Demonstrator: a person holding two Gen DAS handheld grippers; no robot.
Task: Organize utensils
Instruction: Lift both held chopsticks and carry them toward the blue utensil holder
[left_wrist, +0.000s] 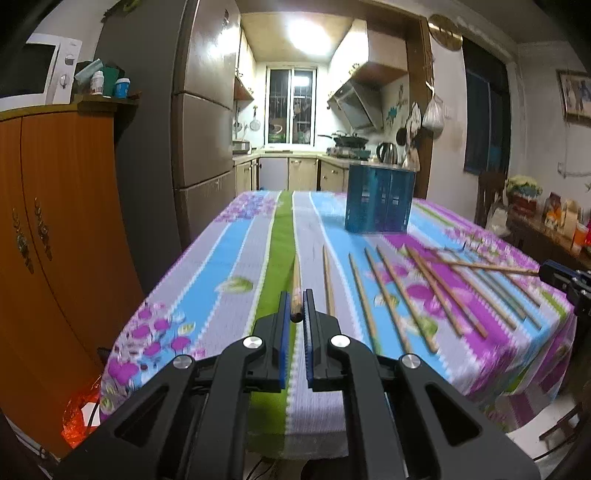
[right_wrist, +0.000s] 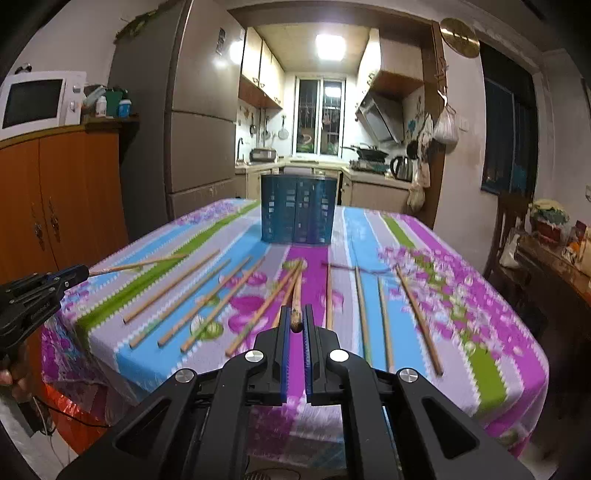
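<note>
A: Status, left to right?

B: Far left: orange wooden cabinet (right_wrist: 74, 192) with a white microwave (right_wrist: 37, 101) on top. Grey fridge (right_wrist: 199, 122) next to it.

A: Left tongs?

B: Left gripper (left_wrist: 295, 306) is clamped down tight on one chopstick (left_wrist: 296, 280), butt end pinched between the blue pads. Stick points forward along the fingers, over the green stripe of the tablecloth (left_wrist: 236, 251). In the right wrist view the same gripper shows at the left edge, stick angled out over the cloth, and a person's hand (right_wrist: 16, 373) grips its handle.

A: Loose sticks?

B: Chopsticks on the table (right_wrist: 207, 295) lie spread in a rough row across the cloth, mostly pointing away from the cameras, a few crossing near the middle. More lie right of centre (right_wrist: 382, 317).

A: Holder?

B: Blue slotted utensil holder (right_wrist: 297, 208) stands upright at the far side of the table, well apart from both grippers. Can't see inside it.

A: Right tongs?

B: Right gripper (right_wrist: 295, 325) is also closed hard on a single stick, the held chopstick (right_wrist: 296, 295), its butt end between the pads.

A: Further right?

B: Cluttered side table (right_wrist: 554, 254) by the wall. Picture is blurry.
</note>
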